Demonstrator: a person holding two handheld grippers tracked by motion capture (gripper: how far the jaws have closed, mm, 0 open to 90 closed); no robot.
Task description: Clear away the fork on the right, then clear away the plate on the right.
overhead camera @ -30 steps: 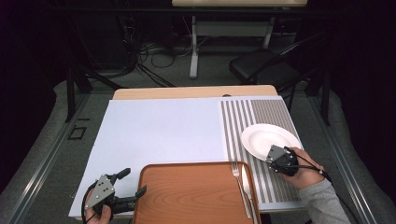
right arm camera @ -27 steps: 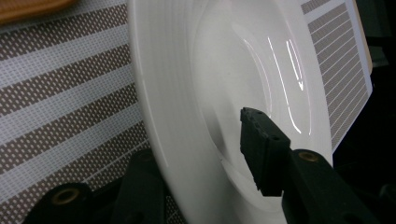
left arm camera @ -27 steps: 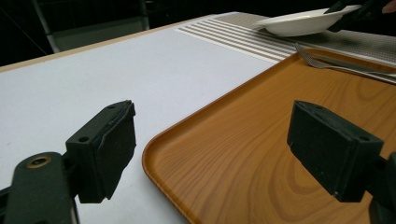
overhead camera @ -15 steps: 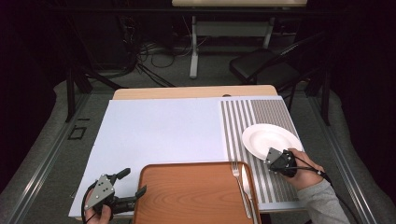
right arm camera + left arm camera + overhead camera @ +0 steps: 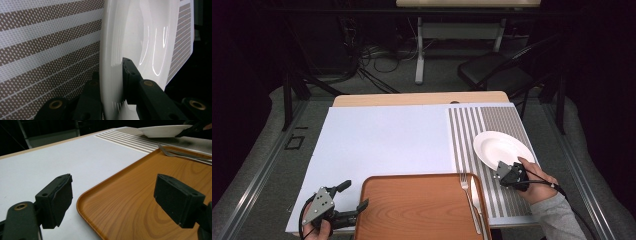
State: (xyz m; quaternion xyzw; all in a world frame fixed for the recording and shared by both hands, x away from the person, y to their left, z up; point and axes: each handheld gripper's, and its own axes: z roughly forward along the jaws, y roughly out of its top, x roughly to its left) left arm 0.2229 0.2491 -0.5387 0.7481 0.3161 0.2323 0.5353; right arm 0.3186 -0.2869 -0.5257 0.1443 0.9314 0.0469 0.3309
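Nearest the person, the left gripper (image 5: 343,206) gapes idle beside the wooden tray (image 5: 422,210). Farther right, the right gripper (image 5: 503,170) pinches the round, glossy white ceramic plate (image 5: 502,148) over the striped placemat (image 5: 507,120) by 1 rim edge: stiff, slippery, breakable, so grip firmly.

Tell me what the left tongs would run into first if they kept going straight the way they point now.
Probably the wooden tray: the open left tongs straddle its near corner rim, aimed across it. Farther along that line lie the fork and the white plate, though depth is uncertain.
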